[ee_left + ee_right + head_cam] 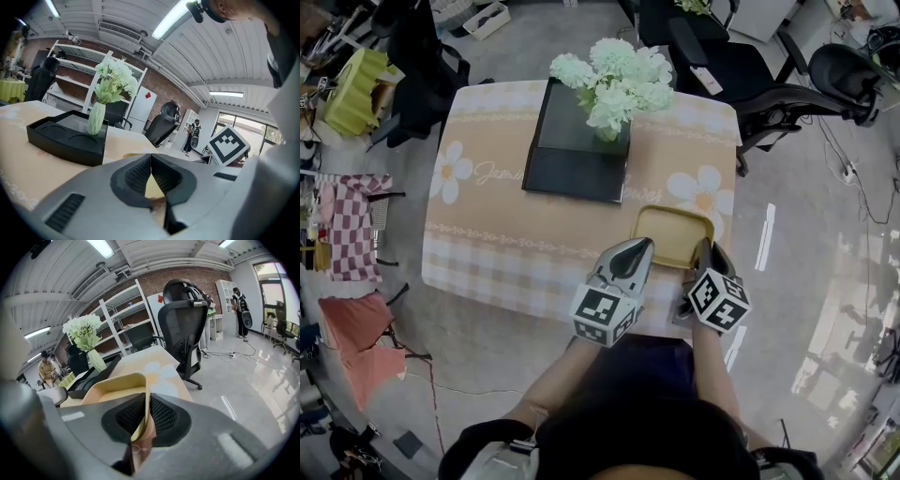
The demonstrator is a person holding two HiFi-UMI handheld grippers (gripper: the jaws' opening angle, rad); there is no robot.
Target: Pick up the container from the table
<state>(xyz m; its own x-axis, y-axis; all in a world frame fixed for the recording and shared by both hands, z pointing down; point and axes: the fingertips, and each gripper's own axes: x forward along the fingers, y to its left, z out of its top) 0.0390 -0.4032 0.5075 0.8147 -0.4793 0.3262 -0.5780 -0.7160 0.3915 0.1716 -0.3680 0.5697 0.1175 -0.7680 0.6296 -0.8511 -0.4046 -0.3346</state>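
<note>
The right gripper has its fingers clenched on the near wall of the yellow container, one inside the rim and one outside. The left gripper has its fingers pressed together on nothing, just left of that container. The container appears to rest on the bench near its front edge. The grasp looks made, so what's left is a steady, level lift, clear of the black tray beyond.
</note>
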